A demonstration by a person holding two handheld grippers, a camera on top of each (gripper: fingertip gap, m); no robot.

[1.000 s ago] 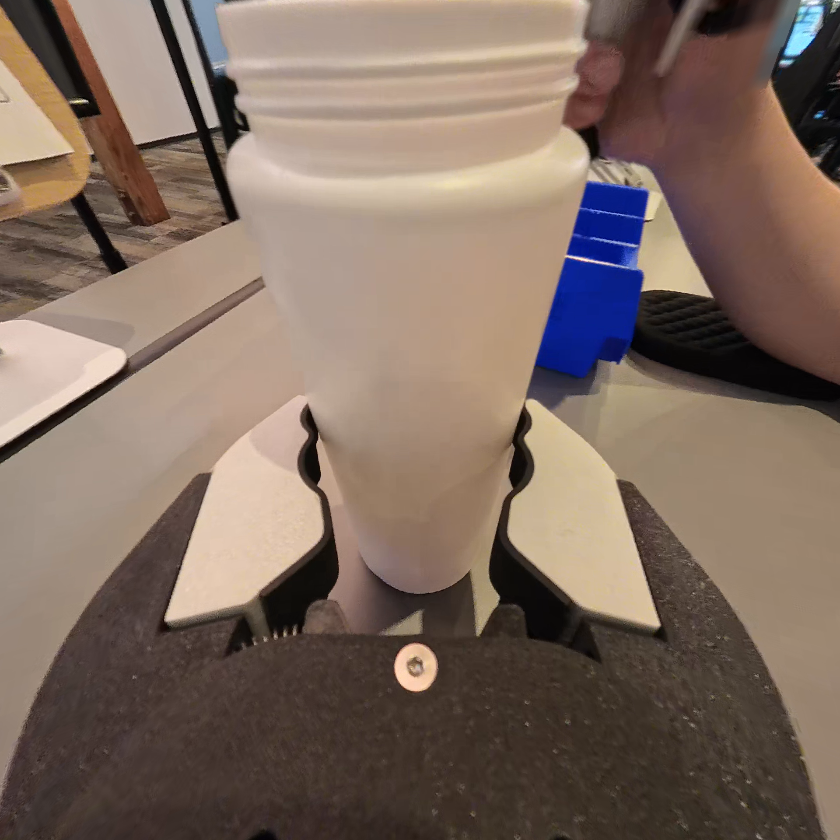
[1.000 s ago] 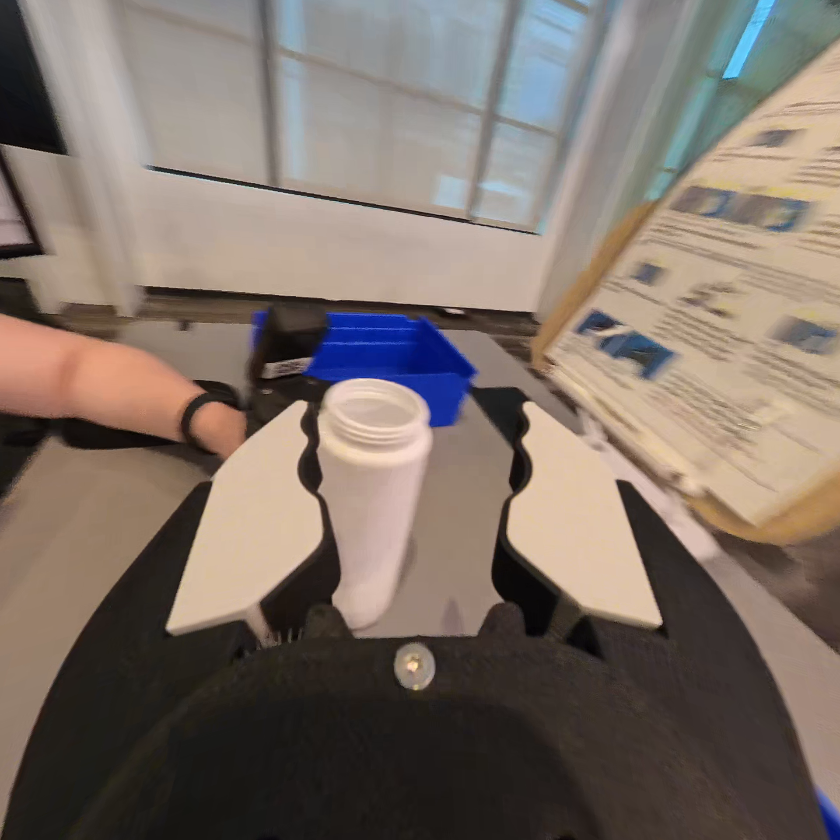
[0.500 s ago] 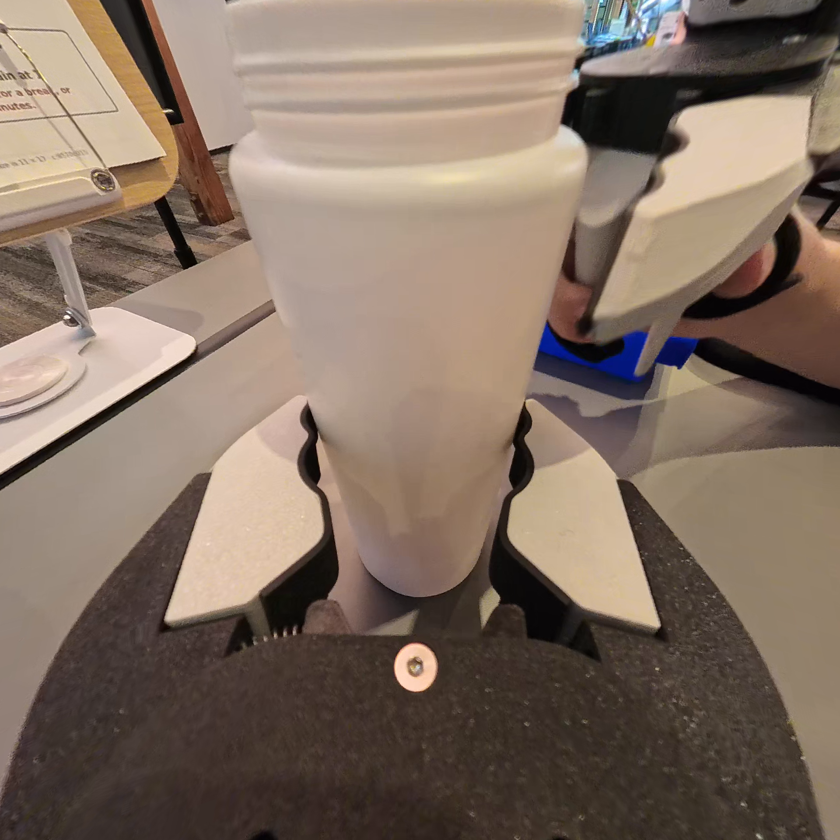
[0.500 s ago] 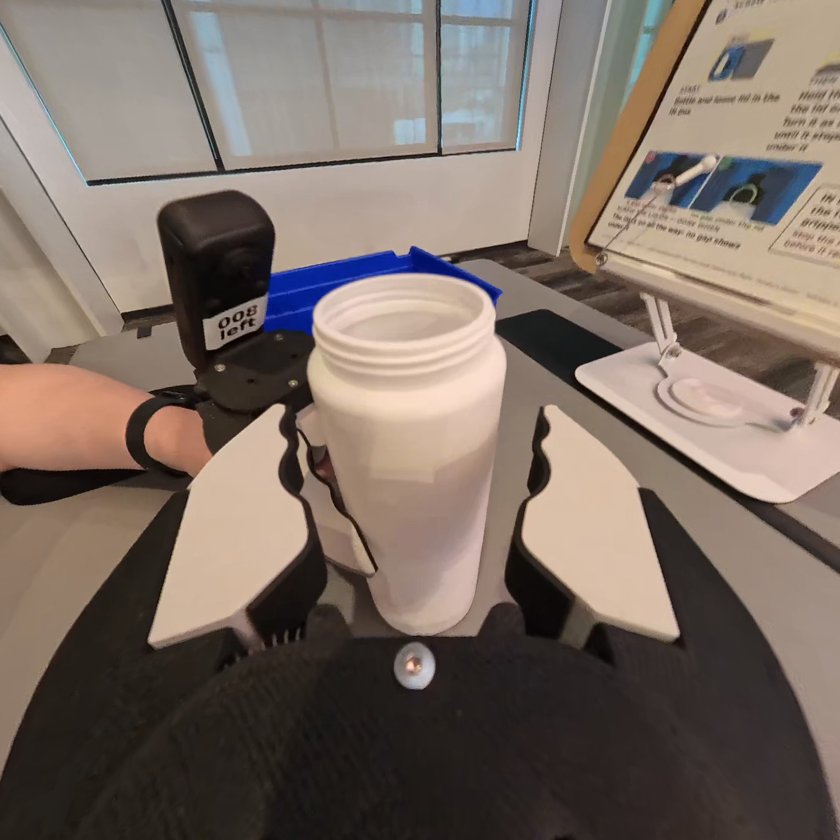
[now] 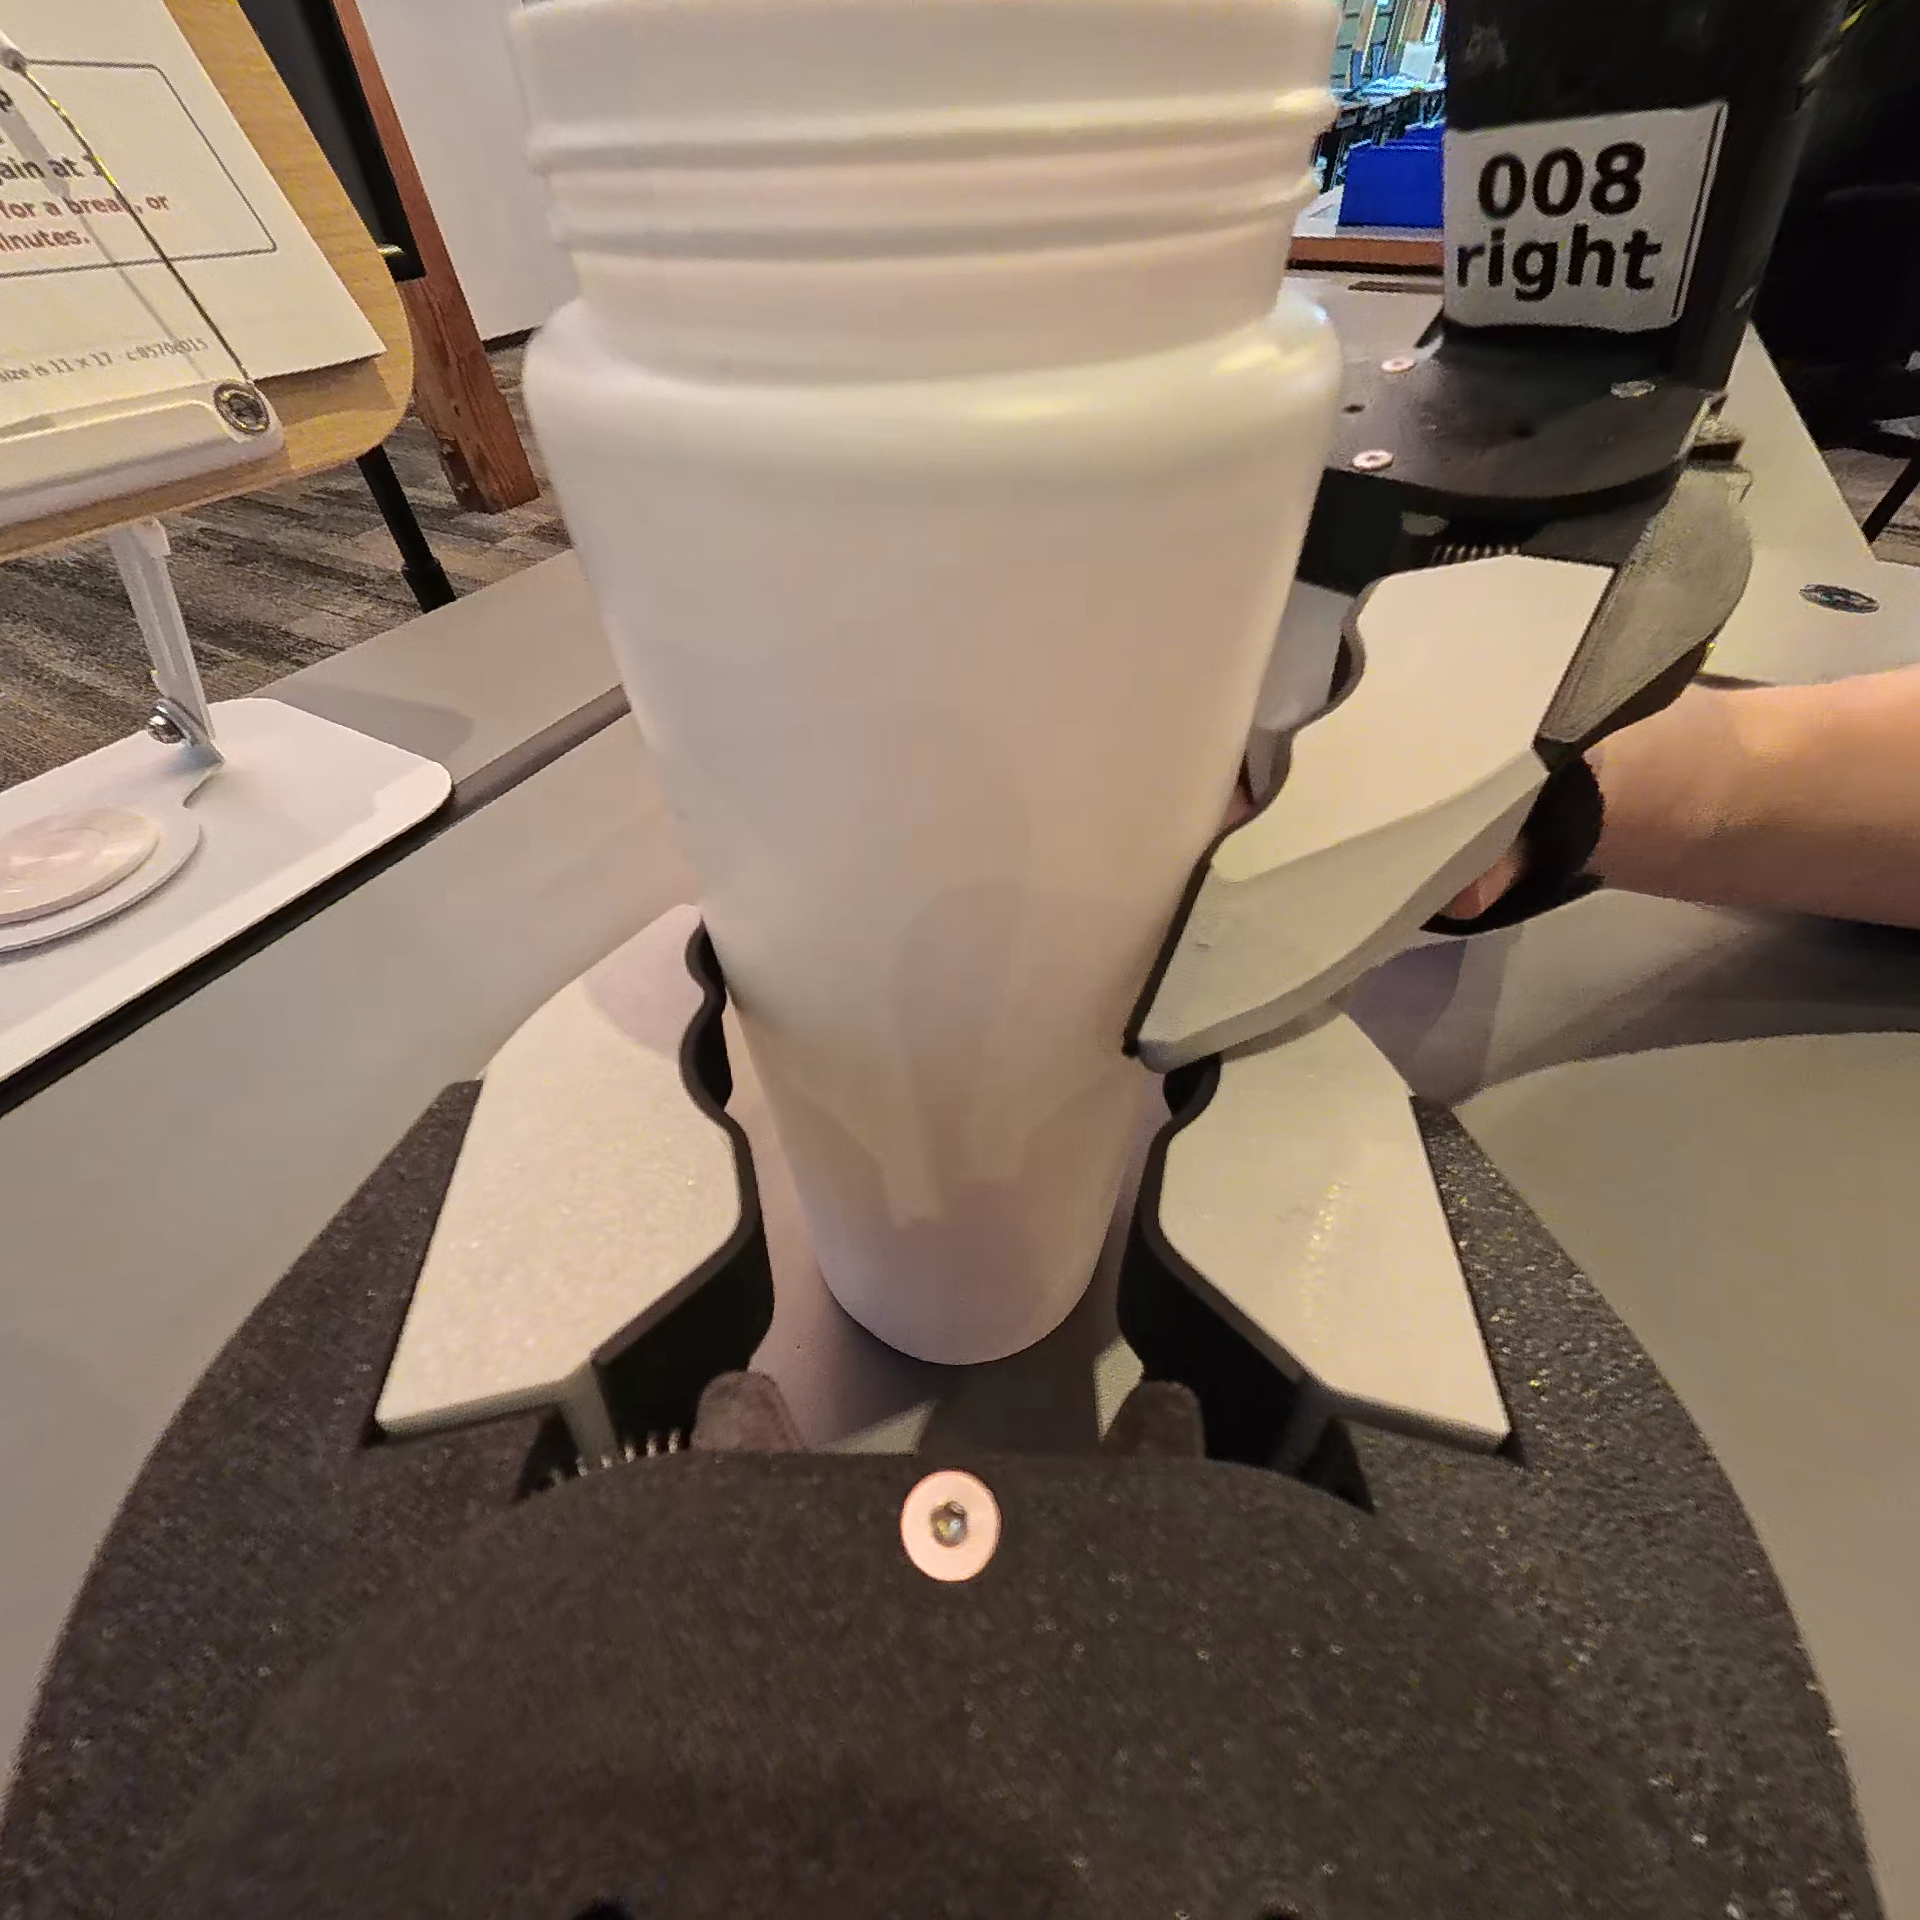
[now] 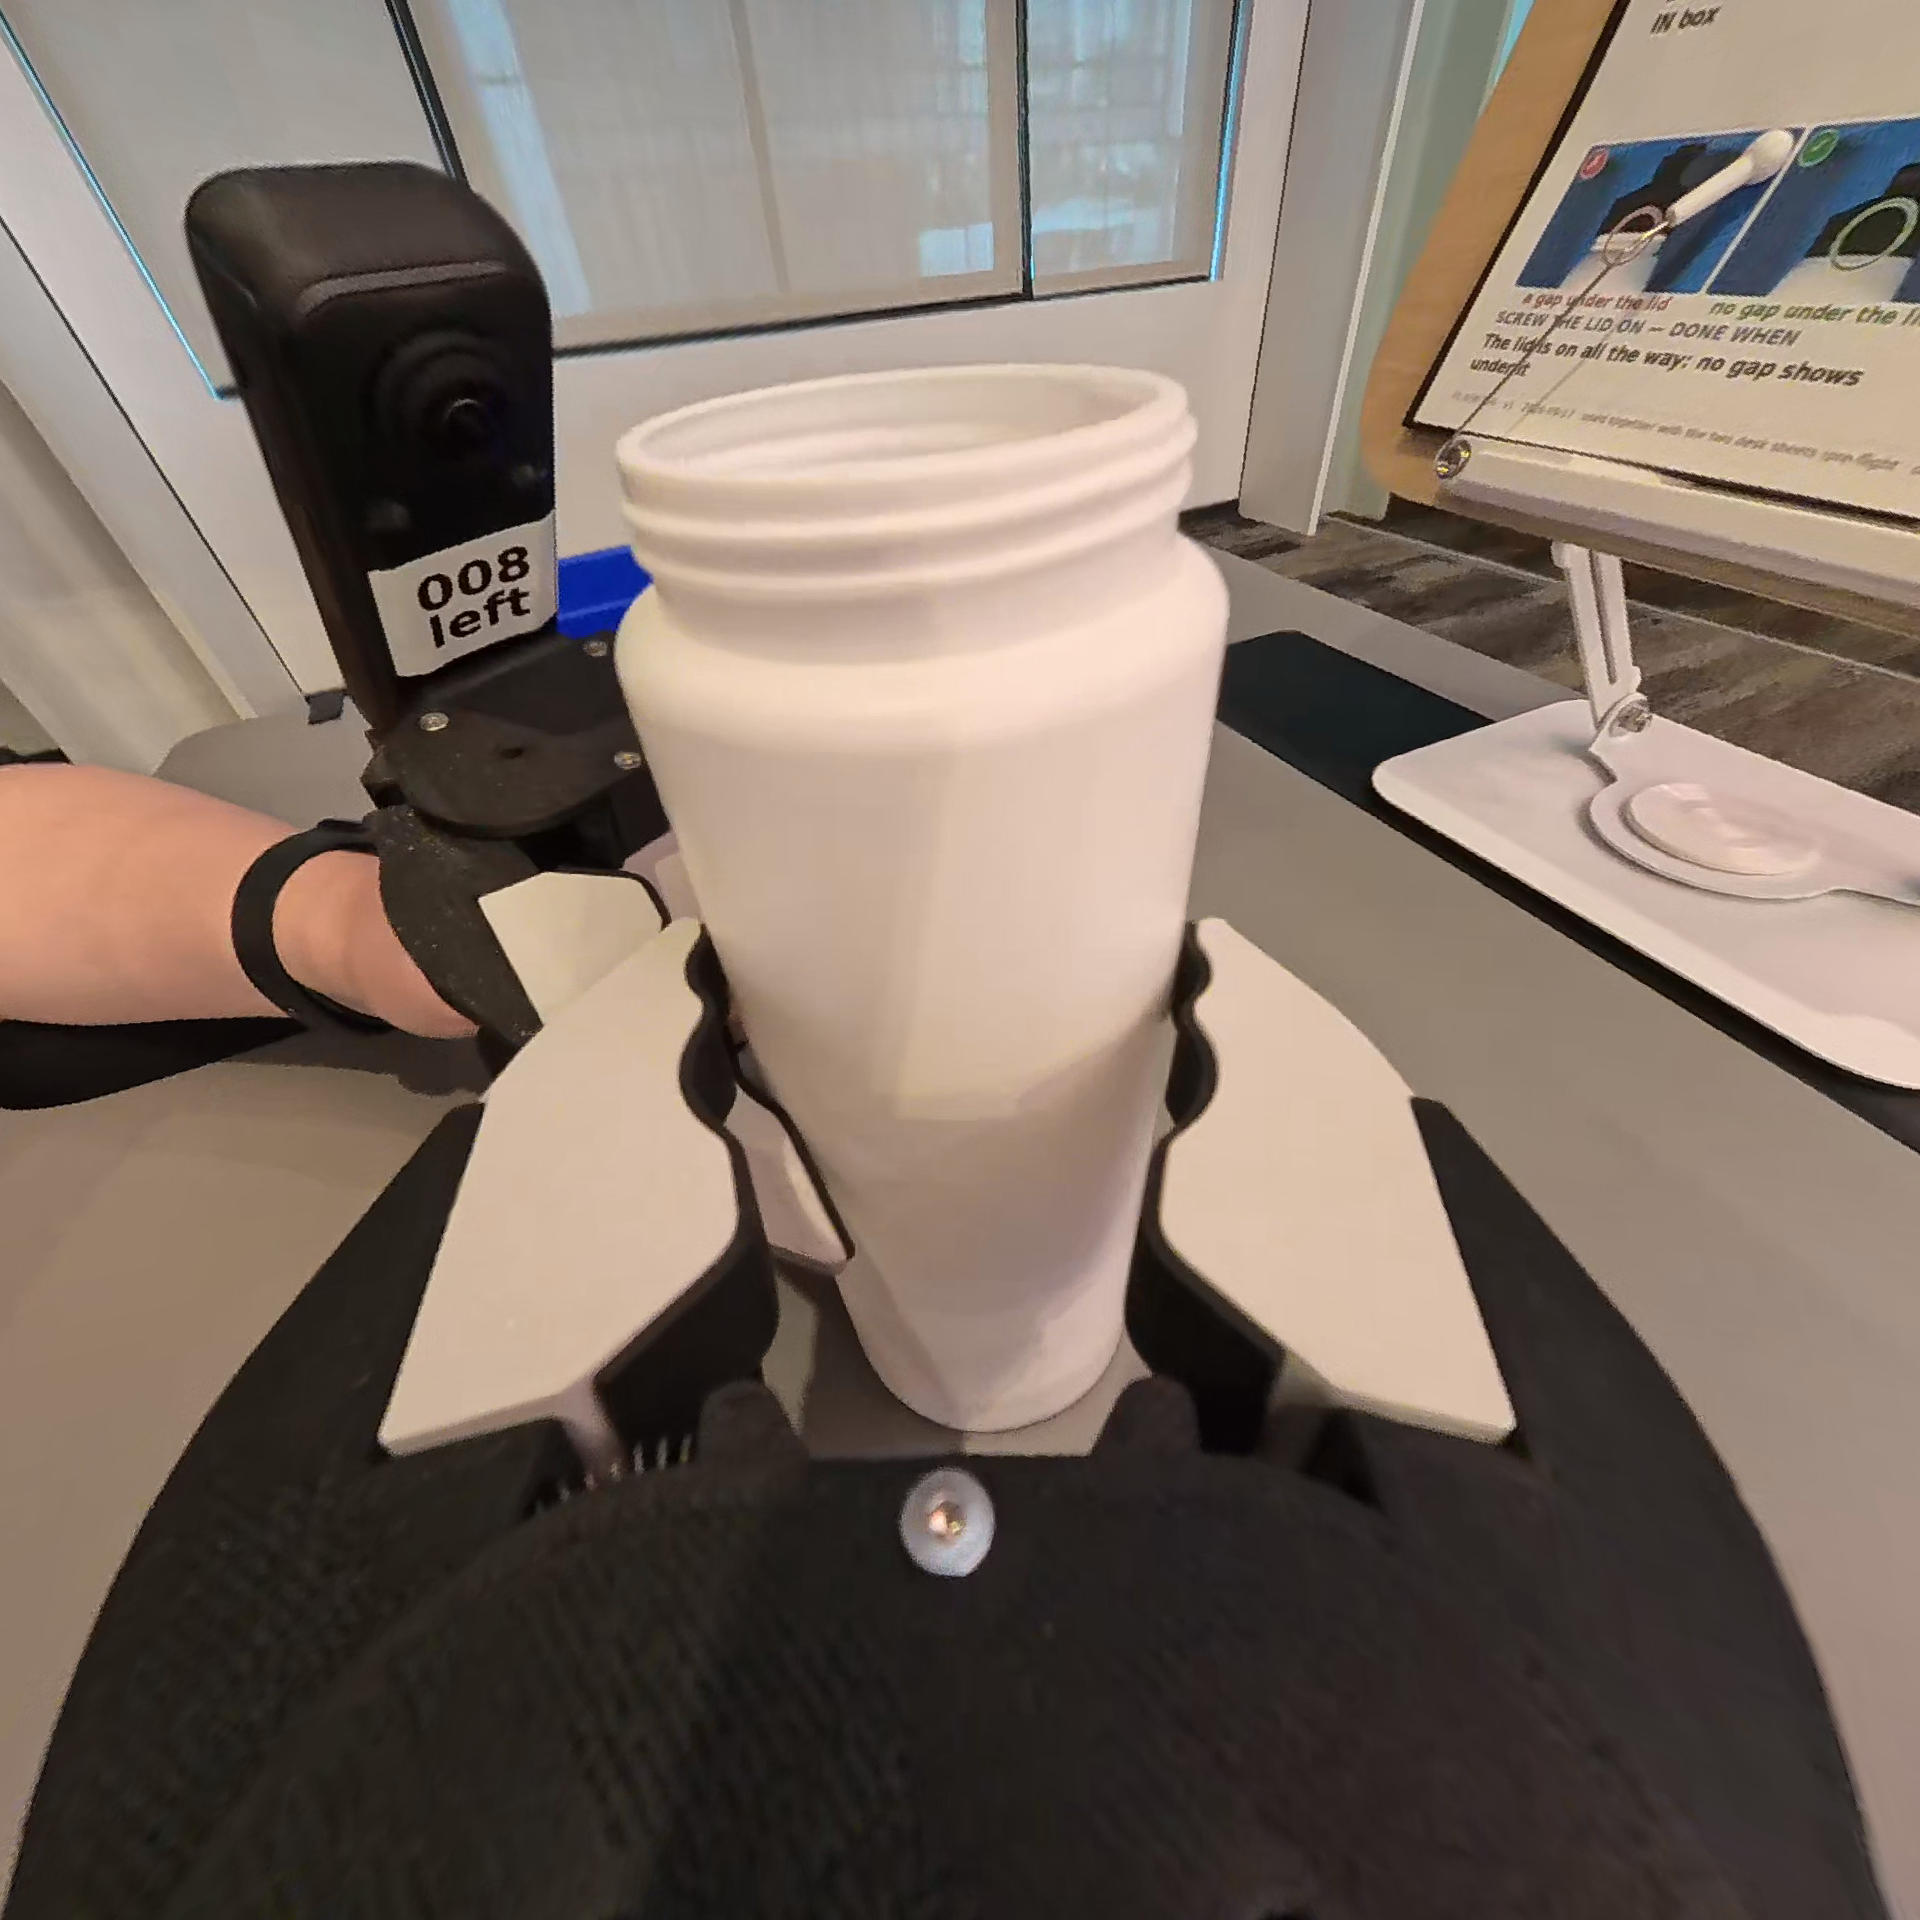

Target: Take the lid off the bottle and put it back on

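A white bottle [image 5: 935, 727] with an open threaded mouth and no lid stands upright on the grey table [image 5: 260, 1091]. My left gripper [image 5: 935, 997] is shut on its lower body, one finger on each side. In the right wrist view the same bottle [image 6: 935, 831] sits between the fingers of my right gripper [image 6: 940, 966], whose wavy pads press both its sides. One right finger [image 5: 1351, 831] shows beside the bottle in the left wrist view. A left finger [image 6: 561, 925] shows at the left in the right wrist view. No lid is in view.
A white stand [image 6: 1662, 914] holding an instruction board stands on the table, also seen in the left wrist view [image 5: 260, 810]. A blue bin [image 6: 592, 592] and a black mat [image 6: 1351, 707] lie behind the bottle. The person's hands [image 5: 1714, 790] [image 6: 208, 914] hold the grippers.
My right gripper came in from the right, moved around the bottle and closed its fingers onto it. My left gripper kept its hold; the bottle stayed upright.
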